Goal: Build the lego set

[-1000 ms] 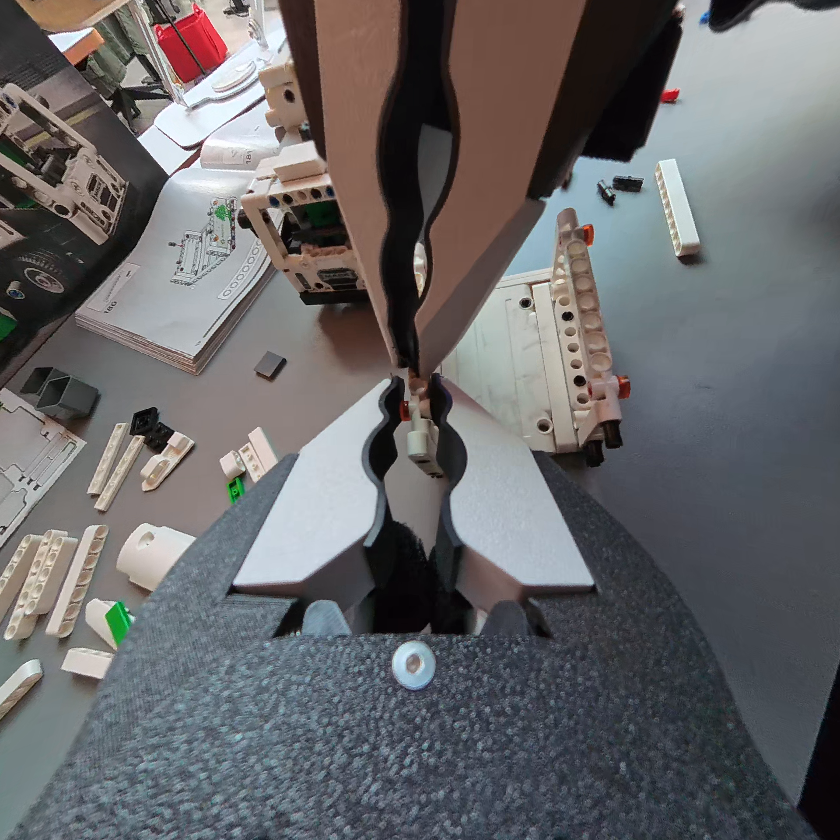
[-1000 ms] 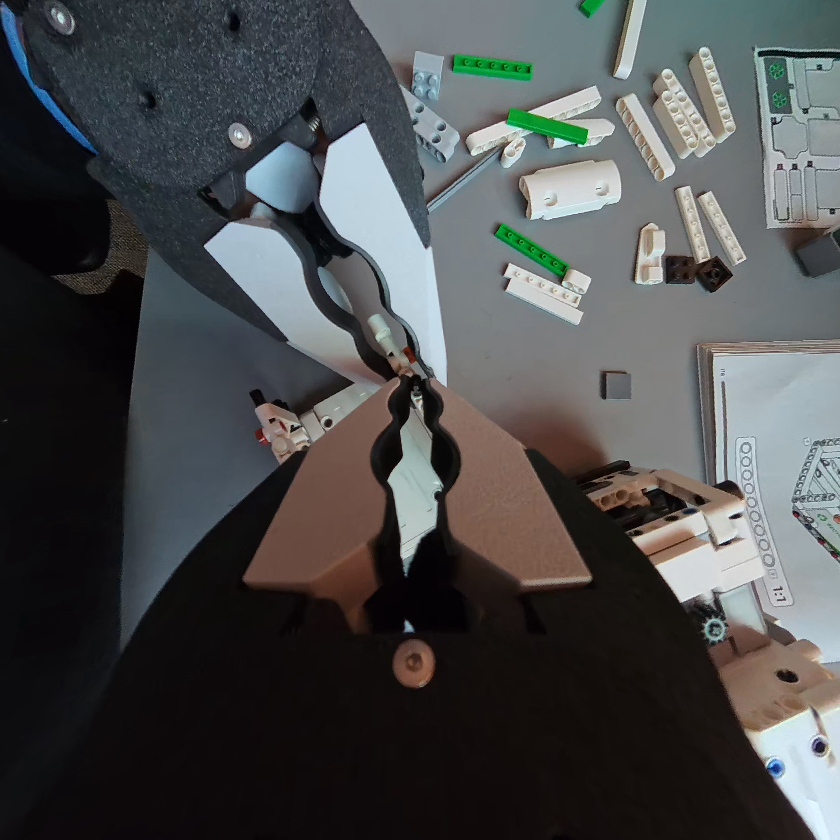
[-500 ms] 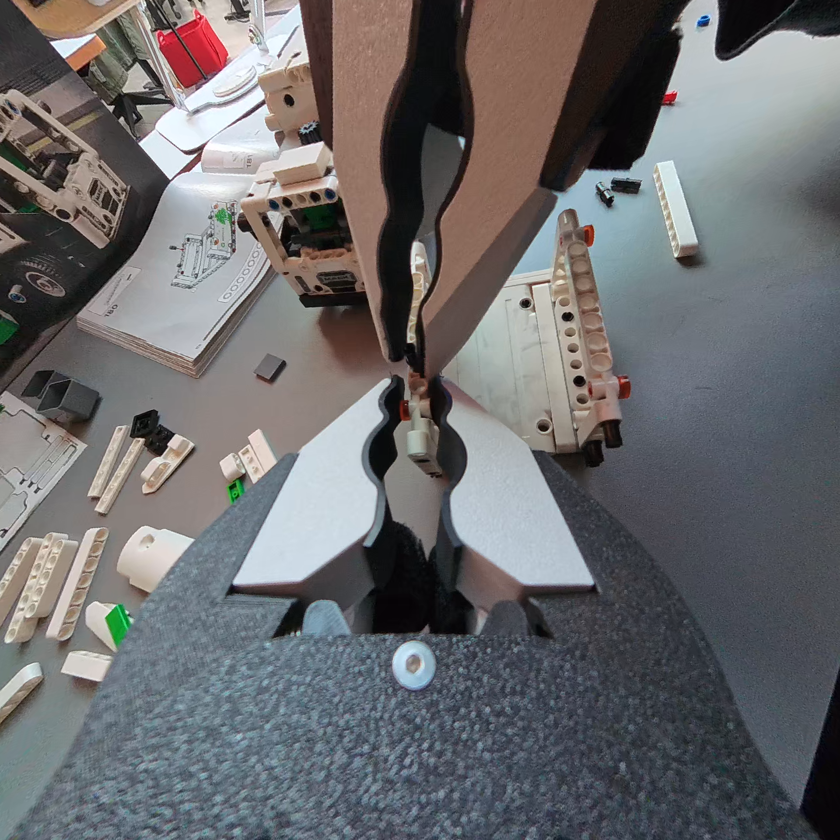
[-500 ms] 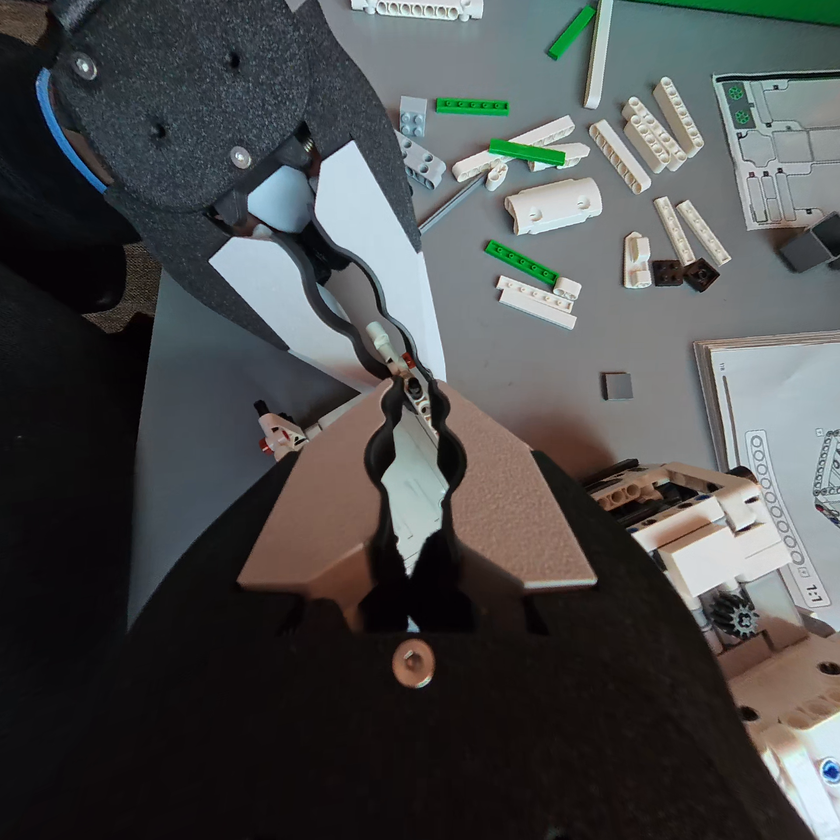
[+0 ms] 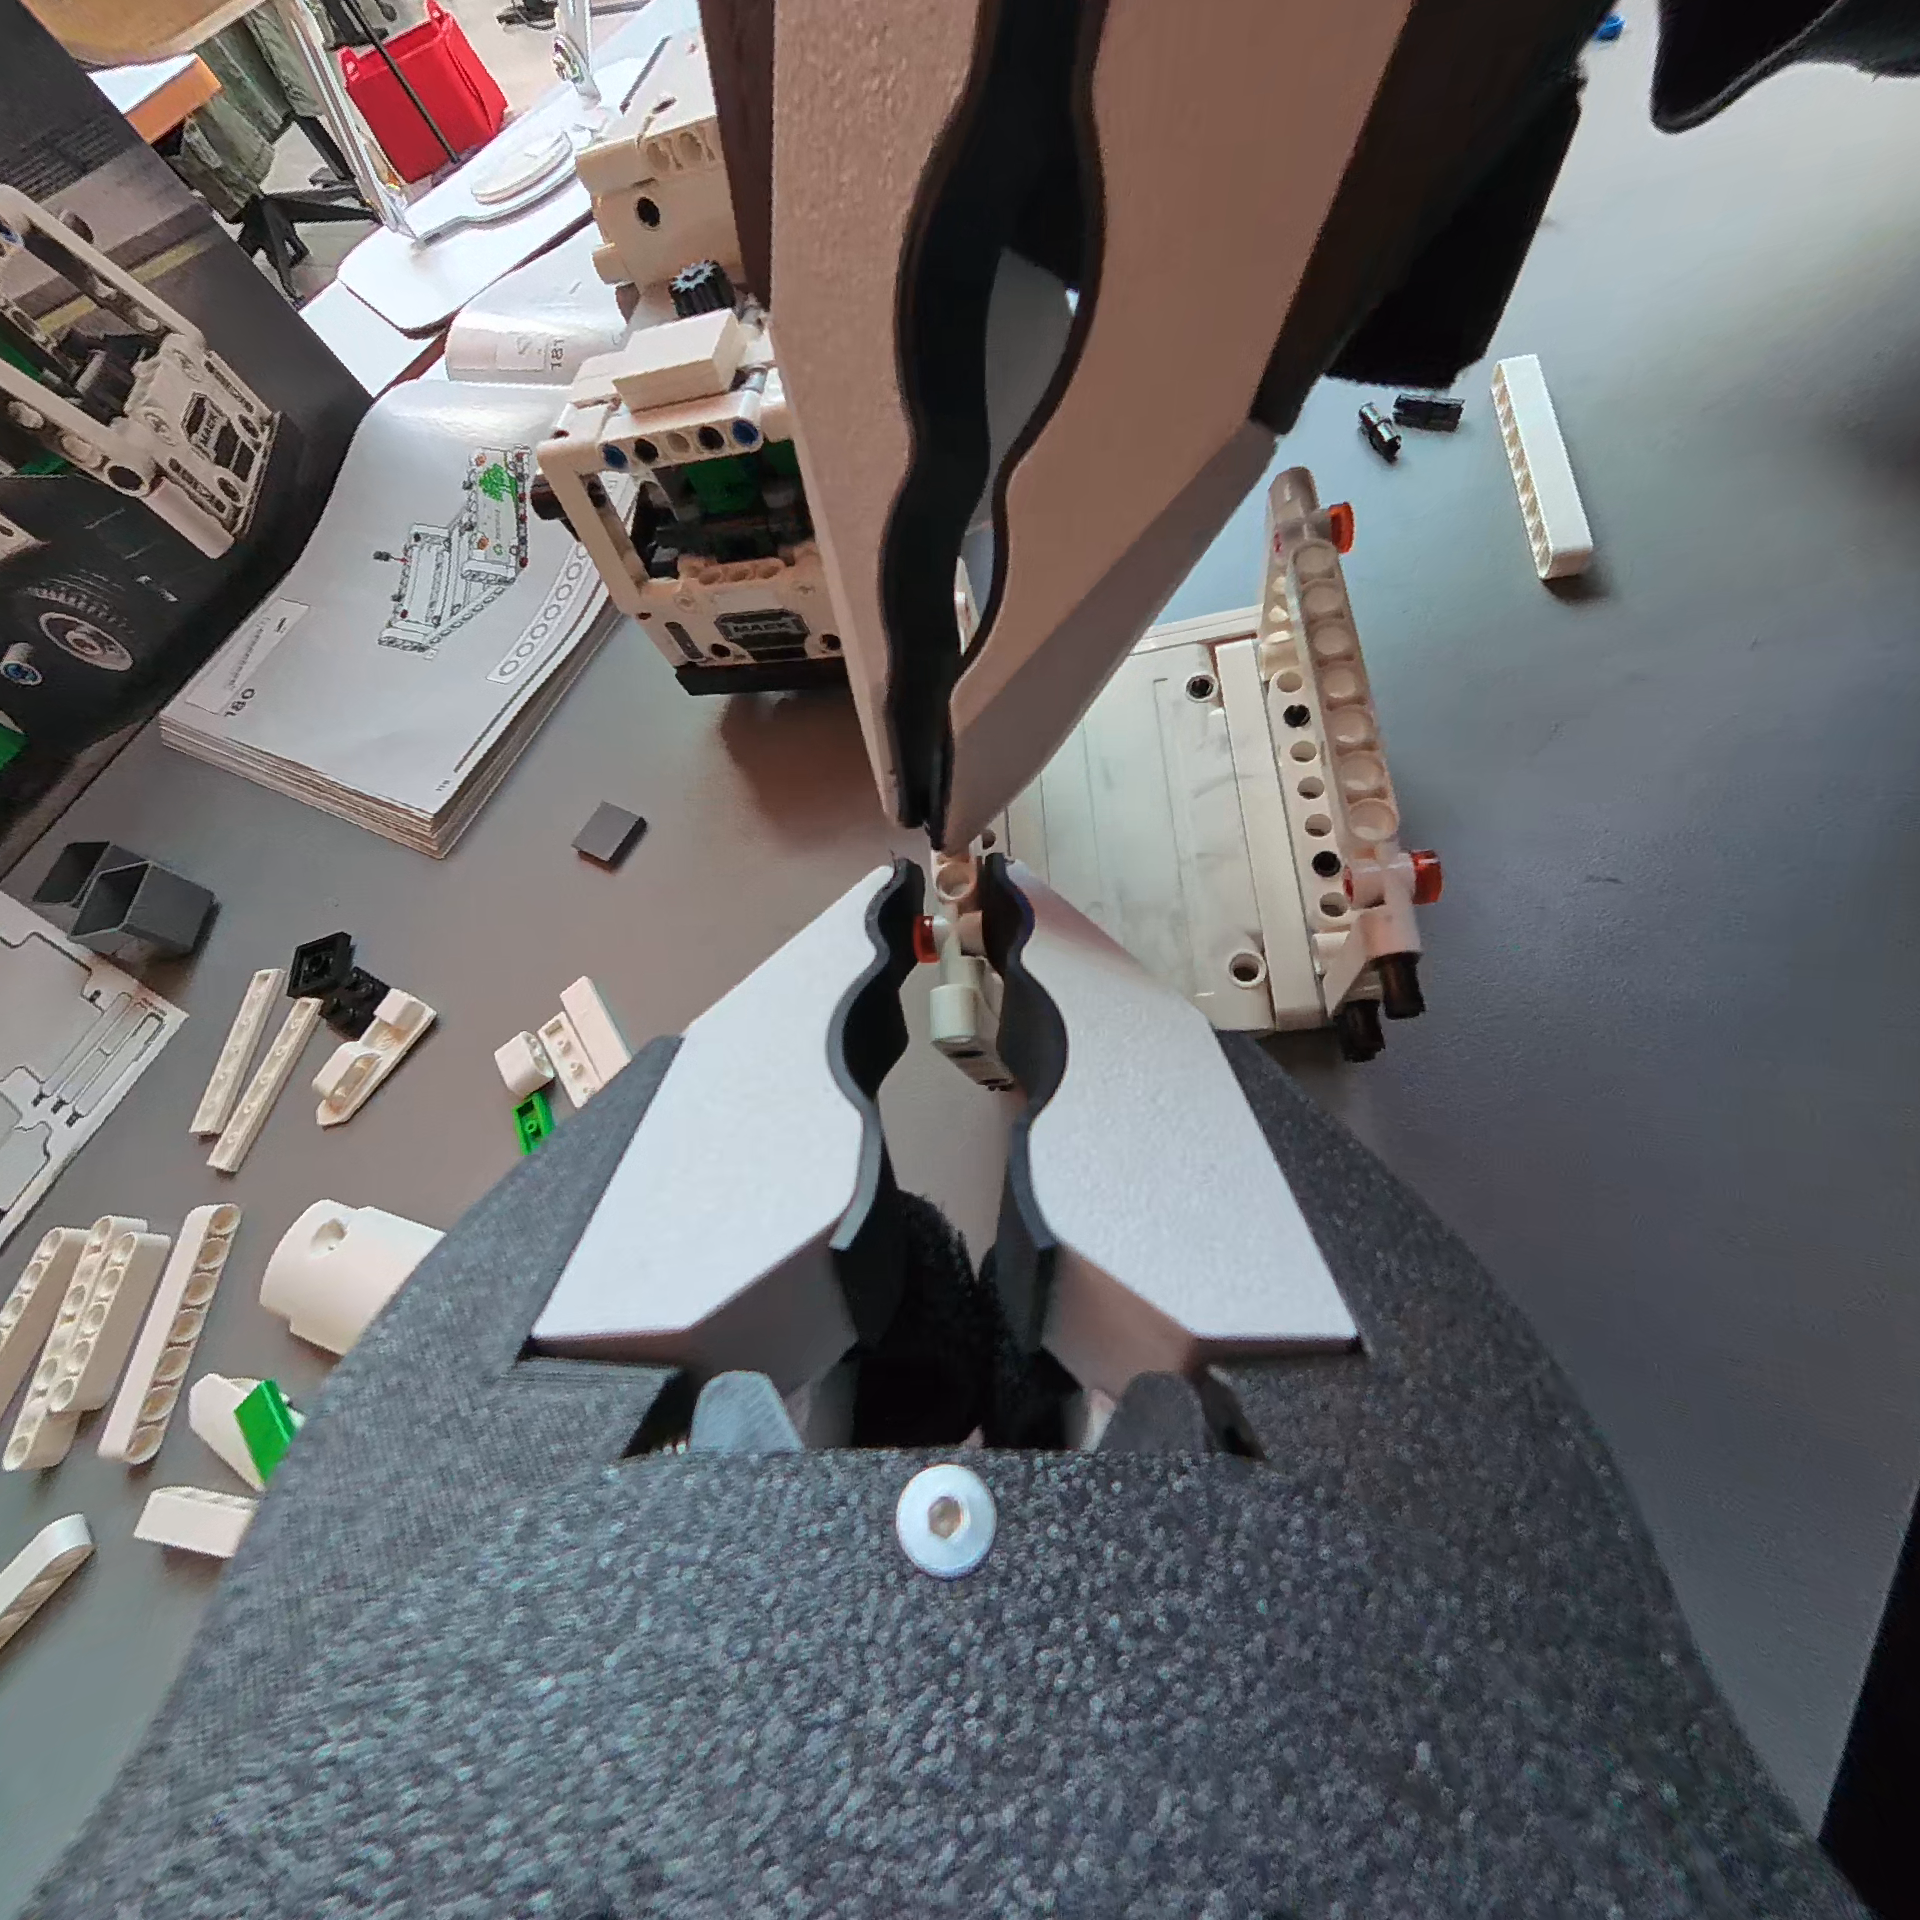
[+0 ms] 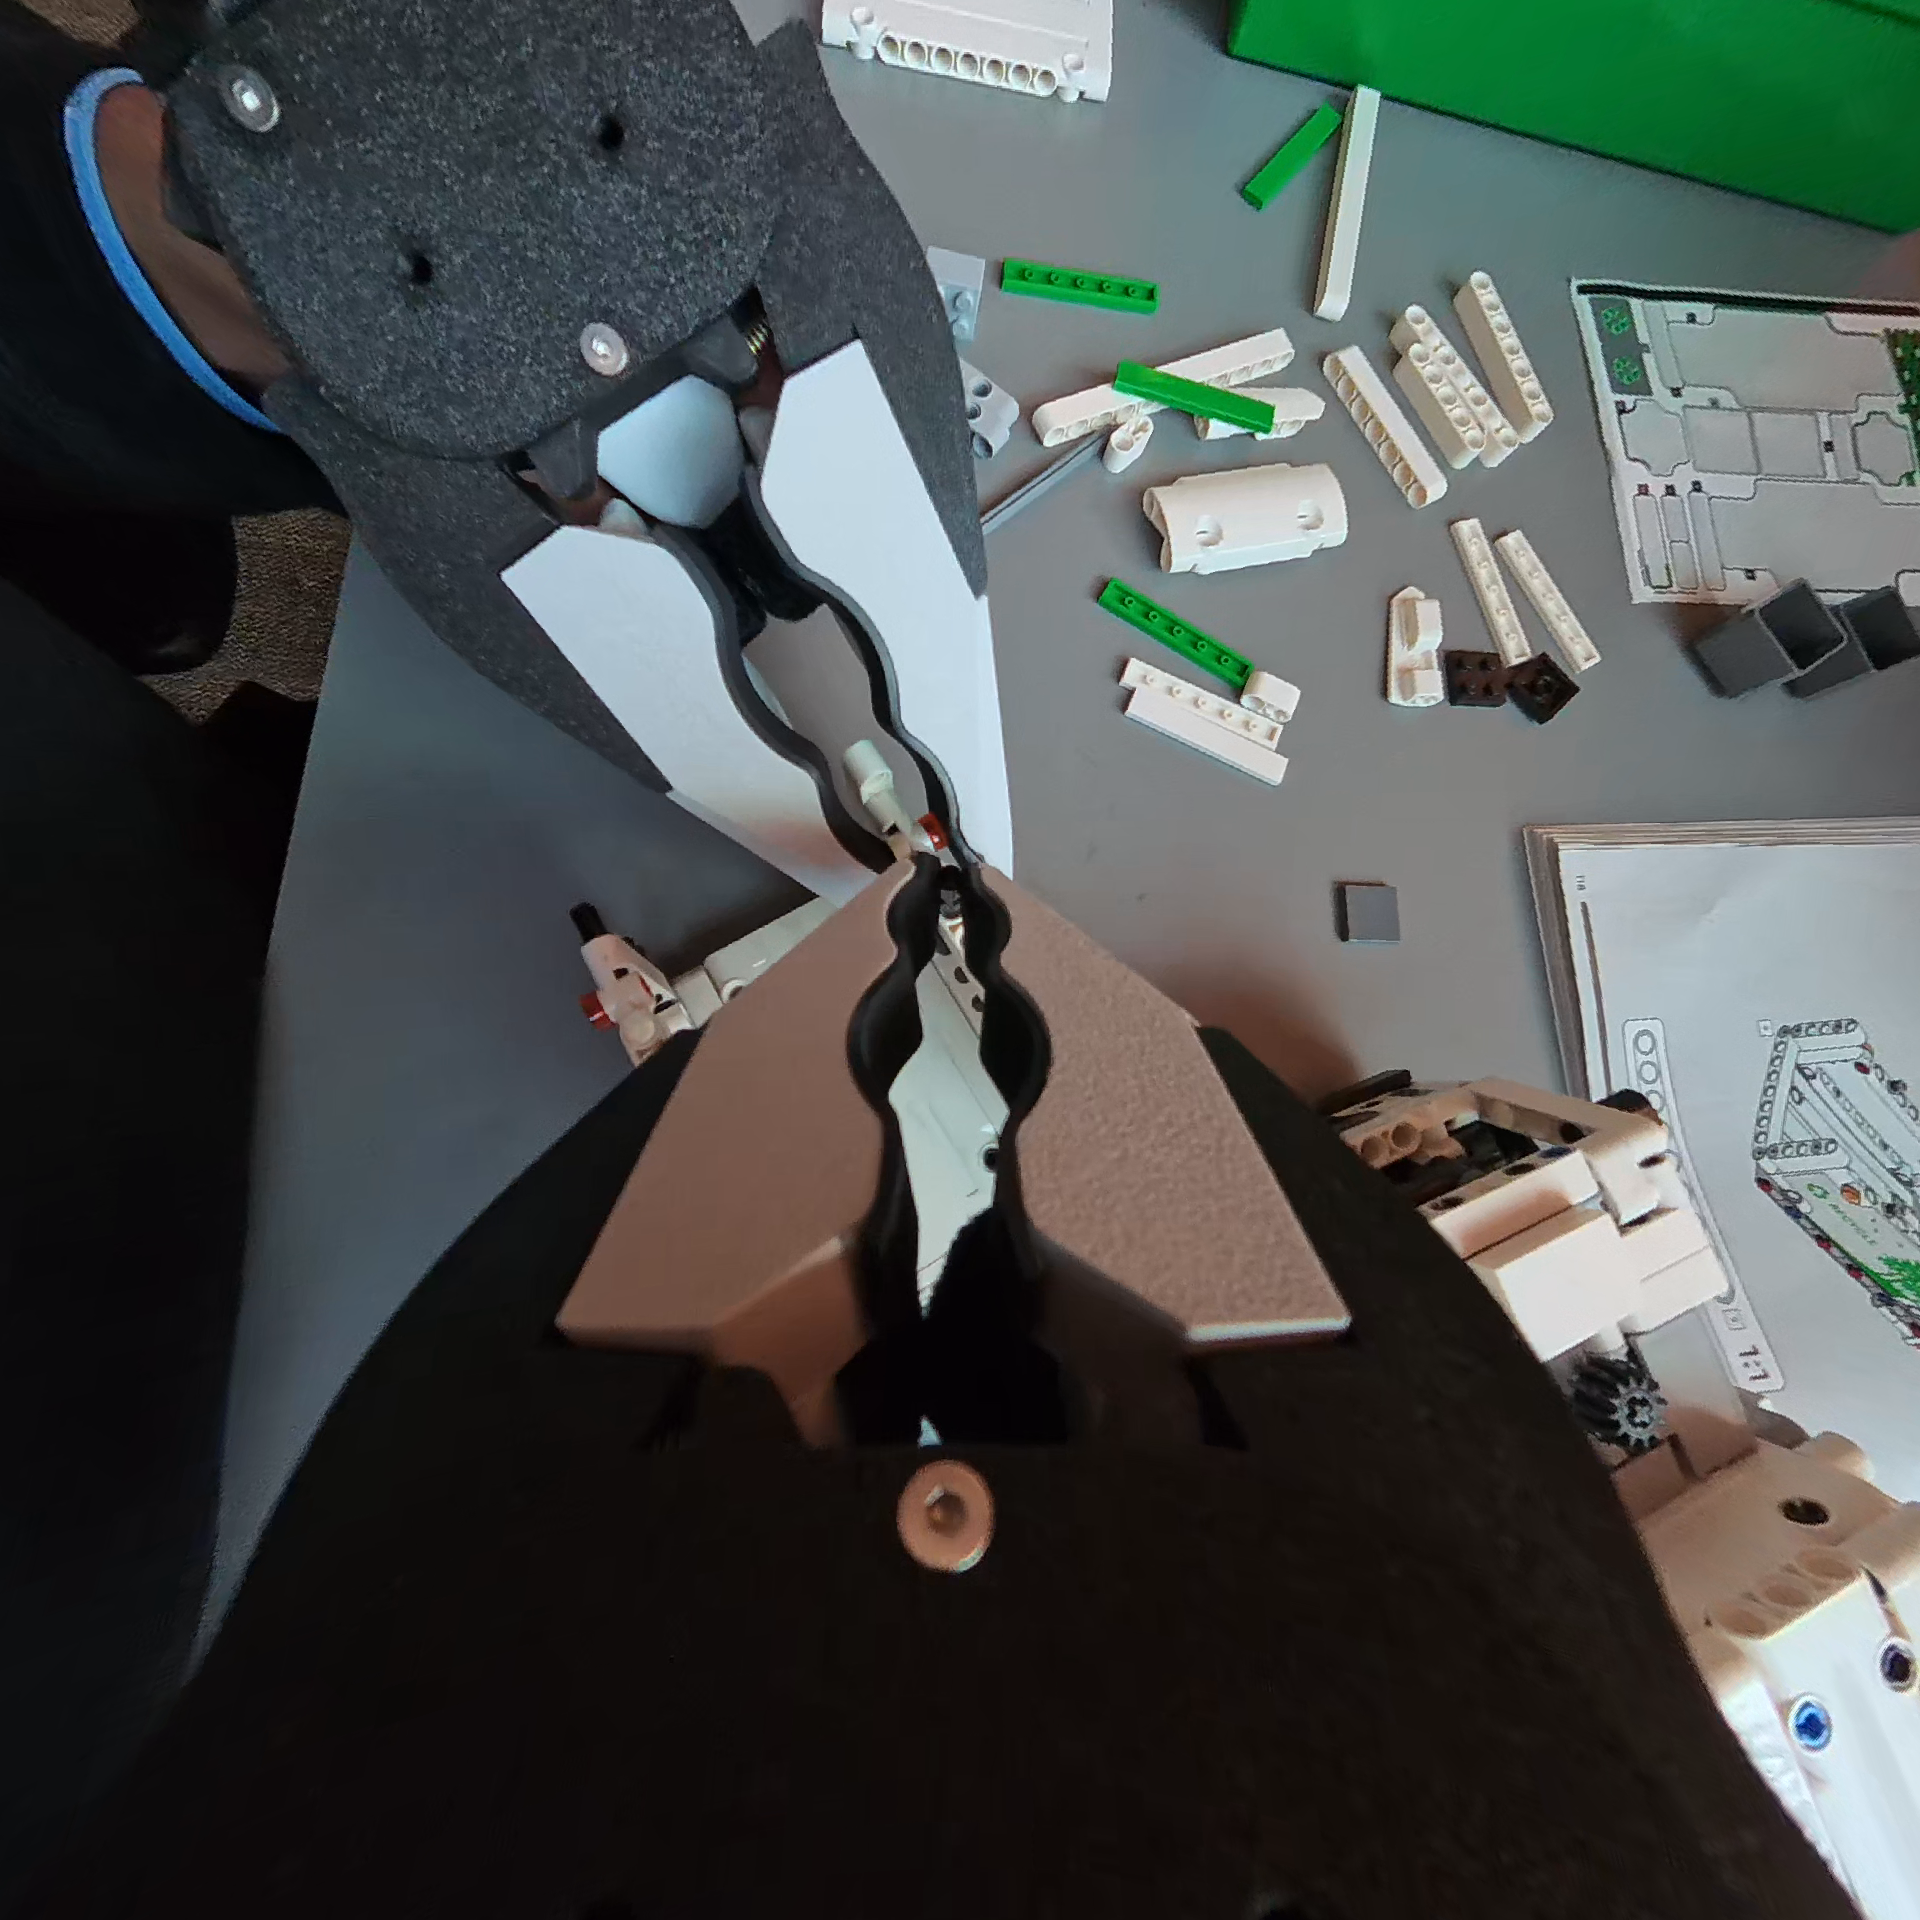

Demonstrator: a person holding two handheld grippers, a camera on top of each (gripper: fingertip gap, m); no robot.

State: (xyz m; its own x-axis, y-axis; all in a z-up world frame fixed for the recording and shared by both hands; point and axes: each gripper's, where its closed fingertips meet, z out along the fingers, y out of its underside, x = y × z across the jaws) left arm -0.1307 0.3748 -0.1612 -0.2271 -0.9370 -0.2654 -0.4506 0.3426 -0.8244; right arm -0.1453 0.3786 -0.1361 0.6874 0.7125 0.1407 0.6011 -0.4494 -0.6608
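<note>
White small connector piece with a red stud clamped in left claw, above grey tabletop | right claw pressed together, tips meeting the piece's far end | white beam assembly just right | booklet far left

An instruction booklet was laid at the left, with a partly built model just to its right. A flat panel assembly was set further right. Loose beams were scattered before the booklet.
</note>
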